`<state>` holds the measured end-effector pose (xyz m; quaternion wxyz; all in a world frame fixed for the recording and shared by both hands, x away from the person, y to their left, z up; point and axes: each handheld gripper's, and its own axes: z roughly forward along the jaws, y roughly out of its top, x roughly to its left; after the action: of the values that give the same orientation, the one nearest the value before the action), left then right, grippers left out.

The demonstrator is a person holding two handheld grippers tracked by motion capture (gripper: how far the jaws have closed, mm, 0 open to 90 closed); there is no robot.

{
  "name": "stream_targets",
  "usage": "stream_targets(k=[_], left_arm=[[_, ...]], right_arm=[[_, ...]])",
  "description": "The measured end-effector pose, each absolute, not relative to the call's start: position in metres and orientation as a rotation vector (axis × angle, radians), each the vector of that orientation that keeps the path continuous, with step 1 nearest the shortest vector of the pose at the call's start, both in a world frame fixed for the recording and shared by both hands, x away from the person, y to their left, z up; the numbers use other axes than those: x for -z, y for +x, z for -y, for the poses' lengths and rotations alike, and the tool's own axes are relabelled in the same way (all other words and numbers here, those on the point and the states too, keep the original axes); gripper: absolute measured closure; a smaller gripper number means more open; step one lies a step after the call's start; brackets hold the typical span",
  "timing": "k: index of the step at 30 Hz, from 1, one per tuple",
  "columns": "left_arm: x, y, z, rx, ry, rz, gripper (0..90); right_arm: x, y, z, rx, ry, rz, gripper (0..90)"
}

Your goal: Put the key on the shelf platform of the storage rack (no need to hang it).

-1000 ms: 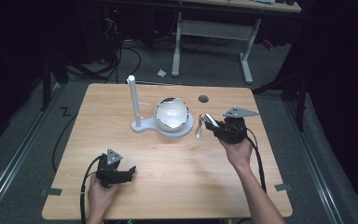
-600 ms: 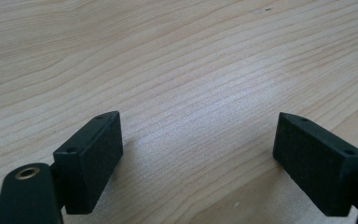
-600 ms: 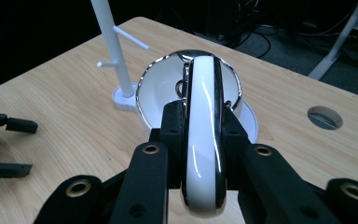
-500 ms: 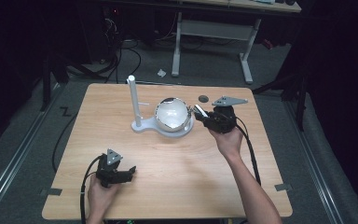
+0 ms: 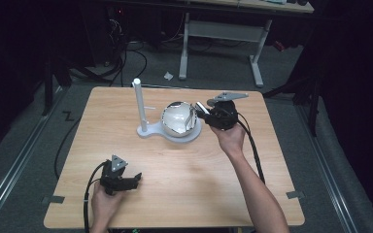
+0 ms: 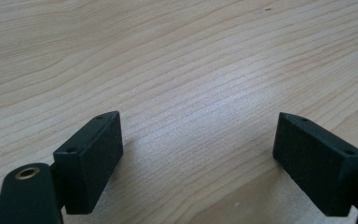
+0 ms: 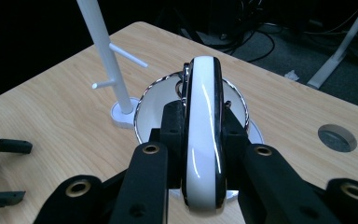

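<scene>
I am seeing the white chrome-rimmed handle [image 7: 204,135] clamped edge-on between the right hand-held gripper's [image 5: 200,109] jaws, at the centre of the right gripper view, just over the round chrome-edged mirror [image 5: 178,119] on its white stand [image 5: 141,104], upper middle of the high view. The left hand-held gripper [image 5: 132,179] is resting wide open and empty on the bench [image 5: 213,184], lower left.
</scene>
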<state>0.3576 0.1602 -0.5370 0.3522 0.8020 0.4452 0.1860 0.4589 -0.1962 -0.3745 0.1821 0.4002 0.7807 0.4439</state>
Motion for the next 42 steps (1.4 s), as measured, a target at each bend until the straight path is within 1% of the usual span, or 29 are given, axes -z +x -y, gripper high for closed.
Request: stream_targets(k=[7,18,42], left_arm=[[0.537,0.358,-0.160,-0.481,2.075,-1.152,16.1],[0.537,0.358,-0.160,-0.481,2.072,-1.153,16.2],[0.537,0.357,-0.160,-0.482,2.073,-1.155,16.2]], right_arm=[[0.373,0.470,0.190,-1.242,1.139,-2.205,77.4],[0.395,0.487,0.179,-1.189,1.188,-2.247,77.1],[0.425,0.508,0.168,-1.136,1.263,-2.277,76.6]])
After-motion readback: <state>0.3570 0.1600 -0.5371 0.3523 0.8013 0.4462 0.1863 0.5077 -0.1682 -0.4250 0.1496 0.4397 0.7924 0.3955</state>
